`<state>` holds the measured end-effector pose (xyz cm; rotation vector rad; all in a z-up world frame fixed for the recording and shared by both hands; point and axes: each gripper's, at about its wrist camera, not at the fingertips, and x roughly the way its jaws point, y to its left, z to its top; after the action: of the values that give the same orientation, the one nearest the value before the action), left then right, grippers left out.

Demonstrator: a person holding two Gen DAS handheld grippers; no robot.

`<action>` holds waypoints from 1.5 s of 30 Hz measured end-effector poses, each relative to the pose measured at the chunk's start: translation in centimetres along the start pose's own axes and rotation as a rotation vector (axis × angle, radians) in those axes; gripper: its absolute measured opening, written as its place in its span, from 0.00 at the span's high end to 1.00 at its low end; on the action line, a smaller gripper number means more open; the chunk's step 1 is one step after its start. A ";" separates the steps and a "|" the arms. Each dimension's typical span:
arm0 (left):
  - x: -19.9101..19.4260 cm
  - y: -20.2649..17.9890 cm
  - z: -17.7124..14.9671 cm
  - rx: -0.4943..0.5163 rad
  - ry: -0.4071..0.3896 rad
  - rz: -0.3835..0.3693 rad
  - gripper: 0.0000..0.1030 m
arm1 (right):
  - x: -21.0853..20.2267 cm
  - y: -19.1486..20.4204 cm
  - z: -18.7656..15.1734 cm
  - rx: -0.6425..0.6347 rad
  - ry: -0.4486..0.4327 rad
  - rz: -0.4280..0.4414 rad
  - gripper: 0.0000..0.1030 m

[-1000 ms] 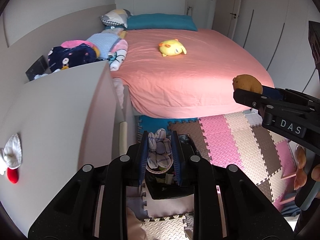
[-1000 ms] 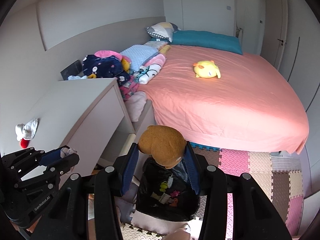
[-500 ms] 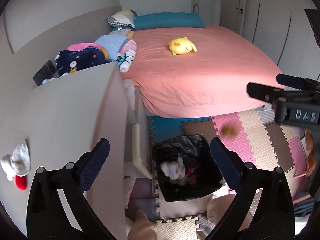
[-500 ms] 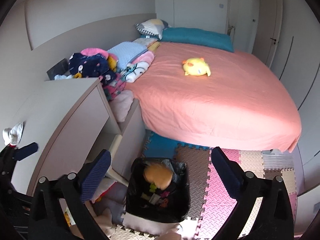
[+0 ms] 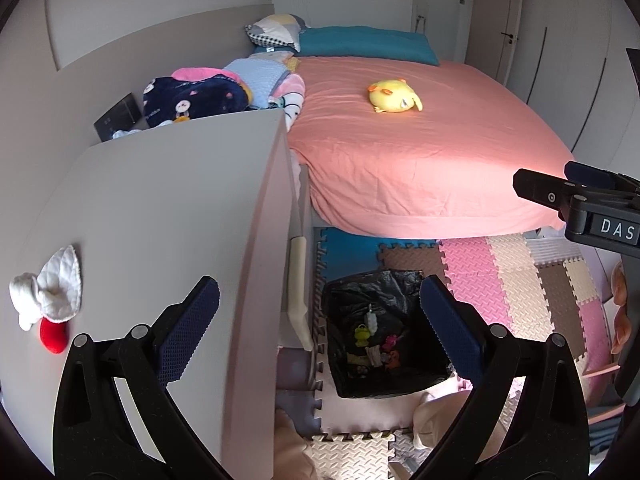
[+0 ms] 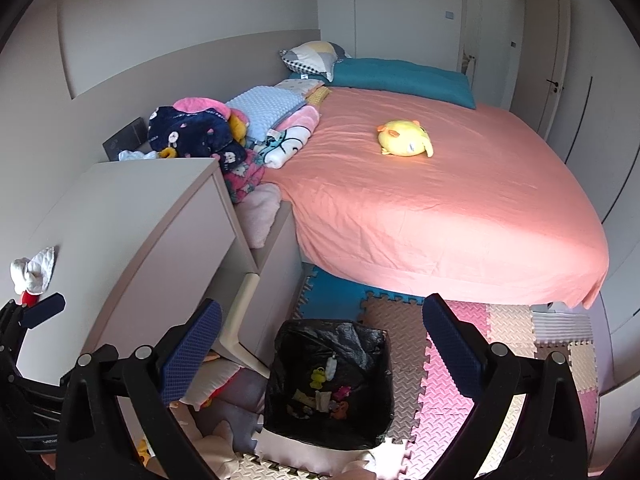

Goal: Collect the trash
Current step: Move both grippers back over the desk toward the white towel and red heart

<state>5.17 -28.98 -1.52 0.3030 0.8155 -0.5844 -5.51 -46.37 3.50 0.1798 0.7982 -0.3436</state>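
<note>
Trash bin, black-bagged and square [image 6: 328, 388], sits below and between both grippers' spread, empty jaws; right gripper [image 6: 322, 354] nearer than left gripper [image 5: 320, 328].

A lined bin [image 6: 328, 384] is set on the foam floor mats [image 6: 460, 380], in front of the bed [image 6: 440, 200] and just right of a cabinet [image 6: 132, 240]. Small items are seen inside the bin. A plush toy [image 6: 405, 138] is laid on the bed, bedding [image 6: 224, 132] is piled behind the cabinet, and a cloth [image 5: 52, 292] is placed on the cabinet's top at its left.
</note>
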 end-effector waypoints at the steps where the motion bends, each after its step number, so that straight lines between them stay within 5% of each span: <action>1: -0.2 0.4 -0.2 -0.008 -0.001 0.003 0.06 | 0.0 0.3 0.0 -0.002 -0.003 0.004 0.03; 39: -4.0 18.9 -7.8 -0.272 0.020 0.273 0.06 | 2.2 19.0 0.4 -0.229 -0.017 0.225 0.03; 45: -3.1 21.4 -8.3 -0.321 0.052 0.270 0.22 | 3.1 21.3 0.8 -0.251 -0.005 0.242 0.03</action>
<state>11.34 -6.79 -3.89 0.1306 0.8870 -0.1887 4.86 -27.57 2.41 0.0390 0.7980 -0.0148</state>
